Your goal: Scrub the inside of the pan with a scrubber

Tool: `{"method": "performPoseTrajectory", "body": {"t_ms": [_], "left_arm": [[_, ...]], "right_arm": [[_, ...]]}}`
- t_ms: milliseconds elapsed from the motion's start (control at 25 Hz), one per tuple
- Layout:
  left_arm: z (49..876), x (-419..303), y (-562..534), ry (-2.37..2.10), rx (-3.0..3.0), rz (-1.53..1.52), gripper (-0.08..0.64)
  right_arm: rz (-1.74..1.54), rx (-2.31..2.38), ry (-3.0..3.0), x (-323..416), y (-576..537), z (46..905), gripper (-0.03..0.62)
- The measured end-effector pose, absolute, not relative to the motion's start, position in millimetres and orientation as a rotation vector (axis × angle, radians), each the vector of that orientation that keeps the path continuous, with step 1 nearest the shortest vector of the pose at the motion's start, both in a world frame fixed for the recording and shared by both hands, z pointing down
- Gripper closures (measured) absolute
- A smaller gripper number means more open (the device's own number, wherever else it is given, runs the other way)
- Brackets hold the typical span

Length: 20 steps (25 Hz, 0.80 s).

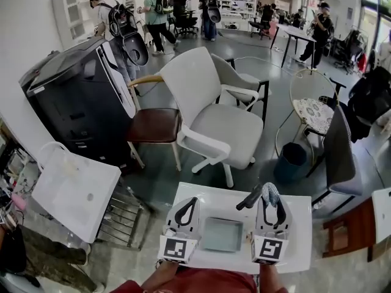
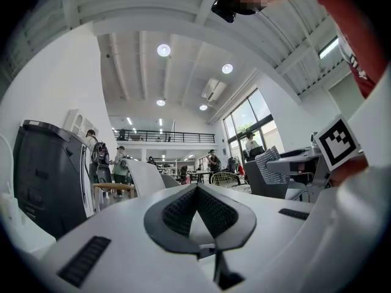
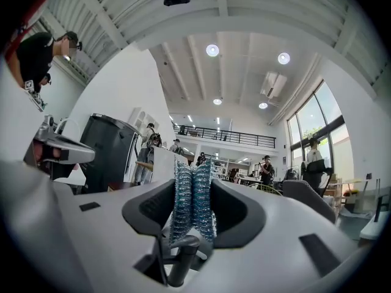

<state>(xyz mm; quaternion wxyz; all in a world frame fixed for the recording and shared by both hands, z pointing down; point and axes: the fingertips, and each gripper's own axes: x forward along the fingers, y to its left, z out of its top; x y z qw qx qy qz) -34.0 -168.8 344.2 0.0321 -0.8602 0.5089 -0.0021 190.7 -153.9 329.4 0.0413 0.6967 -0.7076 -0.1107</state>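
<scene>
Right gripper view | right hand-held gripper clamps coiled blue scrubber | left hand-held gripper closed

No word, number or brand can be read anywhere. The nearest thing to a sign is the black-and-white square marker on the left cube of the left gripper and on the right cube of the right gripper — block patterns only, without letters or digits. Whatever stands on the far shelves is too small to tell.
</scene>
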Motion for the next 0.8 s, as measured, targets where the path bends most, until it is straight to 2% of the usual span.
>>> {"method": "performPoseTrajectory", "body": {"t_ms": [400,520,800], "left_arm": [[340.5,-36.7,-170.0,1.569,-2.623,0.097,0.552],[346.5,-36.5,-168.4,1.571,-2.644,-0.006,0.552],[347.1,-36.6,-168.4,1.578,-2.653,-0.012,0.552]], "right_arm": [[-0.34,2.1,-2.16,185.9,-153.4,332.8,0.417],[-0.356,2.101,-2.171,185.6,-153.9,331.8,0.417],[-0.313,2.068,-2.139,184.4,-153.4,334.2,0.417]]}}
